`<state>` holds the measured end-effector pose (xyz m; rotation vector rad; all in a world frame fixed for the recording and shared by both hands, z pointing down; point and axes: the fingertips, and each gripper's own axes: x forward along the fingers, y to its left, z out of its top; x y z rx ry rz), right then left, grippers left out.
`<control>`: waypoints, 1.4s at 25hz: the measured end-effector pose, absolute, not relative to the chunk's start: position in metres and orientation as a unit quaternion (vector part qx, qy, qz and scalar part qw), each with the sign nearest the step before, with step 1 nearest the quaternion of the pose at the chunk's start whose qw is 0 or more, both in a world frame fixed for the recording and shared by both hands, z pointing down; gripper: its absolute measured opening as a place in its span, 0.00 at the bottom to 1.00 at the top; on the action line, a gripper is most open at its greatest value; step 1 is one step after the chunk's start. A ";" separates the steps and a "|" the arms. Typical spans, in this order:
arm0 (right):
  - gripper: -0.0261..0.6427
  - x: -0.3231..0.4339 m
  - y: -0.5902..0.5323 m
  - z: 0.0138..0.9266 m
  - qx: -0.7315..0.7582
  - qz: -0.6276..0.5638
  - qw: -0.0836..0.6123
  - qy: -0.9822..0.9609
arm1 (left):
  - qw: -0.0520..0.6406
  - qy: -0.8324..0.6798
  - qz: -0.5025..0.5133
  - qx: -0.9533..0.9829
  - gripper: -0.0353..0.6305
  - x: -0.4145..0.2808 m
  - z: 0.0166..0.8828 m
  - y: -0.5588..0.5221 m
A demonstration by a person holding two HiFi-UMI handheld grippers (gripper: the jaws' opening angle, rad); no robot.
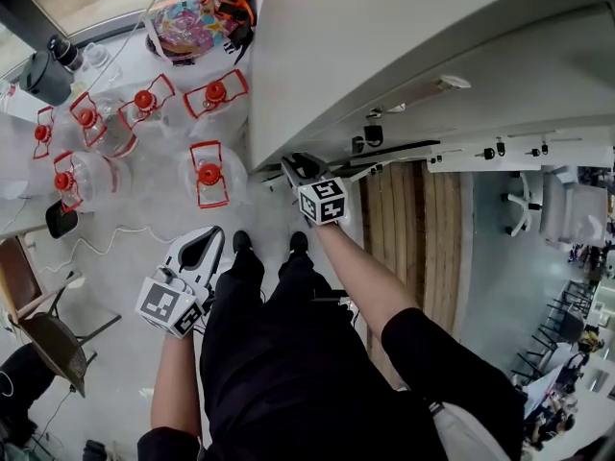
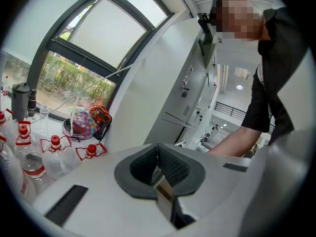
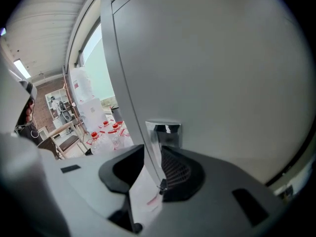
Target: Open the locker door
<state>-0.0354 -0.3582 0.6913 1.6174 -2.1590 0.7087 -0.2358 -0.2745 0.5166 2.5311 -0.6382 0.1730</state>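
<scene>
The grey locker (image 1: 384,36) stands right in front of me. In the right gripper view its door (image 3: 222,83) fills the frame, its left edge (image 3: 127,107) running down between my jaws beside a chrome handle (image 3: 165,131). My right gripper (image 3: 150,154) straddles that edge: the right pad lies against the door by the handle, while the left pad stands a little off it. In the head view the right gripper (image 1: 303,169) reaches to the locker's lower corner. My left gripper (image 1: 207,243) hangs by my leg, away from the locker, pads together and empty (image 2: 158,154).
Several large water bottles (image 1: 207,171) with red caps stand on the floor to the left of the locker. A colourful bag (image 1: 187,22) lies behind them by the window. A chair (image 1: 53,339) and a cable are at my left. More locker doors (image 1: 538,152) continue to the right.
</scene>
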 end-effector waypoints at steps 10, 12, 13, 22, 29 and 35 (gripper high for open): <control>0.16 -0.031 -0.361 0.692 0.594 0.263 0.179 -0.738 | 0.261 -0.234 0.064 0.934 0.08 -0.239 0.520 -0.272; 0.15 -0.031 -0.361 0.692 0.593 0.262 0.183 -0.739 | 0.261 -0.234 0.064 0.934 0.08 -0.239 0.521 -0.272; 0.15 -0.031 -0.360 0.691 0.593 0.259 0.186 -0.740 | 0.261 -0.234 0.064 0.935 0.08 -0.240 0.521 -0.272; 0.12 -0.032 -0.355 0.691 0.588 0.246 0.207 -0.742 | 0.264 -0.236 0.064 0.933 0.08 -0.242 0.518 -0.266; 0.12 -0.033 -0.347 0.692 0.581 0.250 0.206 -0.747 | 0.261 -0.234 0.061 0.935 0.08 -0.240 0.516 -0.262; 0.12 -0.035 -0.336 0.691 0.575 0.253 0.202 -0.751 | 0.258 -0.228 0.060 0.937 0.08 -0.238 0.512 -0.256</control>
